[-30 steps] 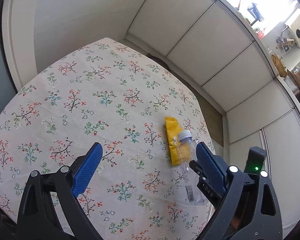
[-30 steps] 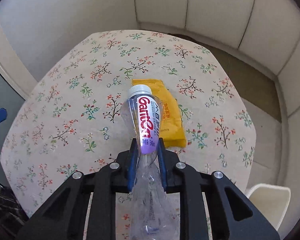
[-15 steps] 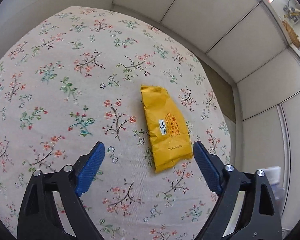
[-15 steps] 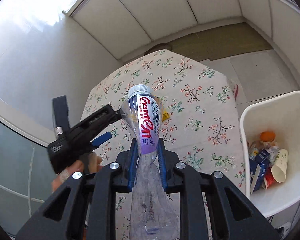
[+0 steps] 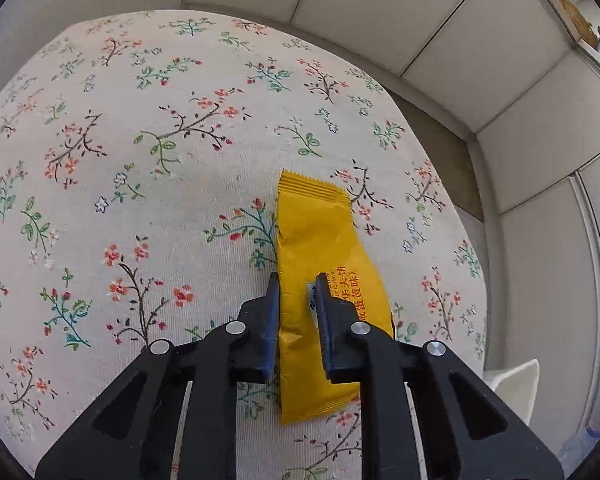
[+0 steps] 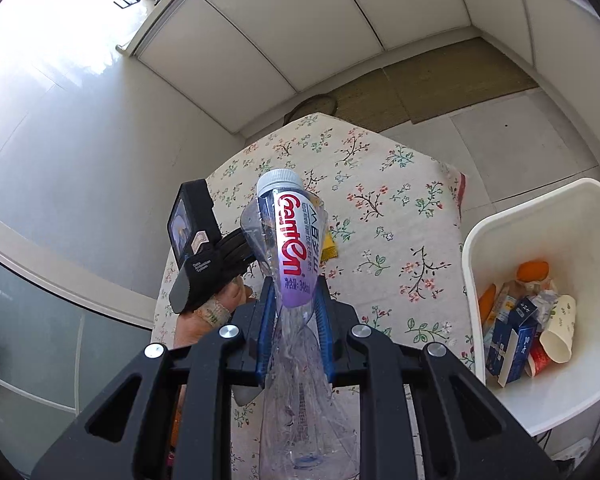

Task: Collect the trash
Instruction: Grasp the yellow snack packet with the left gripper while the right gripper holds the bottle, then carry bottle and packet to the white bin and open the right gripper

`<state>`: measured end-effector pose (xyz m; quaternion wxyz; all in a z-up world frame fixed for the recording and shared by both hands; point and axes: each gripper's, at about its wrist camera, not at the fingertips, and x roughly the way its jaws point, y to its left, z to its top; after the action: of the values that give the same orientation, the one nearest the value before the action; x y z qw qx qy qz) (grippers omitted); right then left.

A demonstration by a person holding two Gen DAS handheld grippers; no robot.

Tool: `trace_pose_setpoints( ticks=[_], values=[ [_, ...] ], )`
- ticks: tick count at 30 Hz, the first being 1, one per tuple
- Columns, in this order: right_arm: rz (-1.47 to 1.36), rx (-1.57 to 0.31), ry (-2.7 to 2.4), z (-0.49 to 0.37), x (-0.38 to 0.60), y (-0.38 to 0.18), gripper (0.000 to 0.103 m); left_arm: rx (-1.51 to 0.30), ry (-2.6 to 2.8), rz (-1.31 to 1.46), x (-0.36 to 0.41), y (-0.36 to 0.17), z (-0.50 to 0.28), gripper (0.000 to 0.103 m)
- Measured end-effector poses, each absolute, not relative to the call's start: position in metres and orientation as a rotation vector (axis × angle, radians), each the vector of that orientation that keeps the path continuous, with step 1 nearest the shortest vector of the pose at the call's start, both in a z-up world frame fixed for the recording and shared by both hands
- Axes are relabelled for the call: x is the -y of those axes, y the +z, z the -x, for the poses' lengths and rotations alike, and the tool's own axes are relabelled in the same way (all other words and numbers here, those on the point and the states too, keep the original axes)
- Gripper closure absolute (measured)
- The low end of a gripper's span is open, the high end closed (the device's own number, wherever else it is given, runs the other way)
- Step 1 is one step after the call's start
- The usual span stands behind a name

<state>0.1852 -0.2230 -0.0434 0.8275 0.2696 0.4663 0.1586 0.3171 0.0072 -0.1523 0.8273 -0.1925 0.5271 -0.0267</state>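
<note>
The left gripper (image 5: 297, 280) pinches a yellow snack wrapper (image 5: 320, 240) lying on the floral tablecloth (image 5: 140, 160); the right gripper (image 6: 293, 280) clamps a crushed plastic bottle (image 6: 290, 240) beside the white trash bin (image 6: 540, 220). Next, seemingly: carry both over the bin and let go.
</note>
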Motion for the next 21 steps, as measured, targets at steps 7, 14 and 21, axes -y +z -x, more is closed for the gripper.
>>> trace_pose_setpoints(
  ticks=[7,14,21],
  values=[
    [-0.579,-0.967,0.365,-0.182,0.215,-0.039,0.083,-1.021,-0.103,0.409,-0.040,-0.107,-0.271,0.099],
    [-0.566,-0.934,0.424,-0.173,0.187,-0.027,0.083,-0.908,-0.020,0.353,-0.080,-0.046,-0.214,0.100],
    [-0.520,-0.845,0.423,-0.155,0.177,-0.003,0.083,-0.717,0.017,0.262,-0.082,0.011,-0.150,0.100]
  ],
)
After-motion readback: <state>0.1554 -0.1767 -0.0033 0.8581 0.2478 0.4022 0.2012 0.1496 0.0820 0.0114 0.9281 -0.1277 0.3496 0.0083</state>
